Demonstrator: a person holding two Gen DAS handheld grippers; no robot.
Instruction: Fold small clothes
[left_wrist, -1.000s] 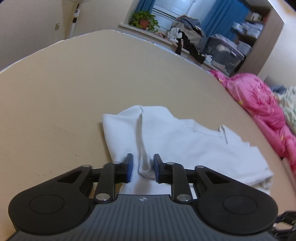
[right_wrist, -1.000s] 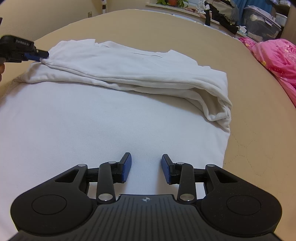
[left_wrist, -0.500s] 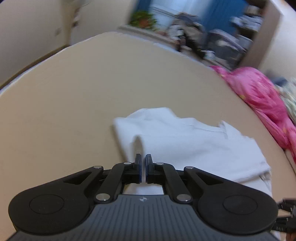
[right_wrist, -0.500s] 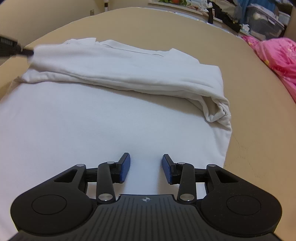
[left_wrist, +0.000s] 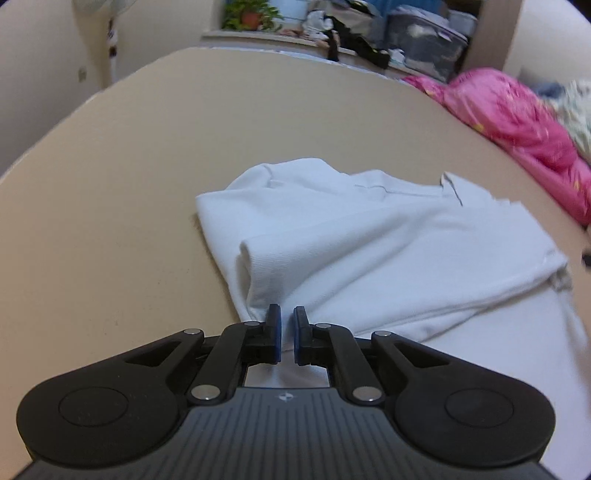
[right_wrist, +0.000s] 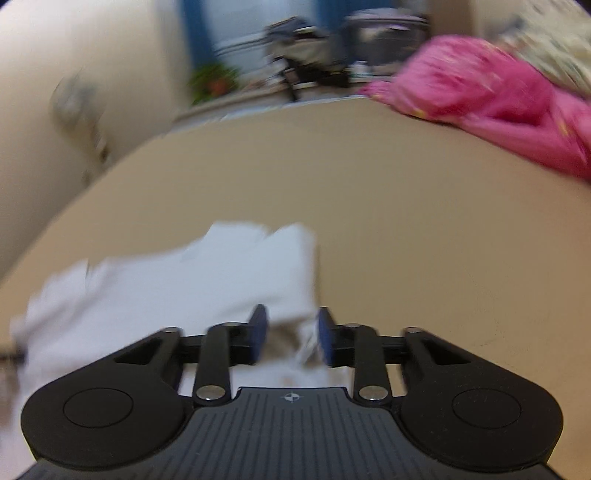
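Observation:
A white shirt (left_wrist: 369, 251) lies partly folded on the tan bed (left_wrist: 129, 166), its top edge doubled over toward me. My left gripper (left_wrist: 287, 328) is shut on the shirt's left folded edge, with cloth pinched between the blue pads. In the blurred right wrist view the shirt (right_wrist: 177, 288) fills the lower left. My right gripper (right_wrist: 290, 332) is open over the shirt's right edge, with bunched cloth between the fingers.
A pink quilt (left_wrist: 517, 118) lies along the bed's right side and also shows in the right wrist view (right_wrist: 498, 110). A windowsill at the back holds a potted plant (left_wrist: 251, 14), dark clothes and a storage bin (left_wrist: 424, 40). A wall stands left.
My left gripper closed on the shirt's folded edge and has pulled it closer. My right gripper swung fast from the middle of the shirt to its right edge, still open.

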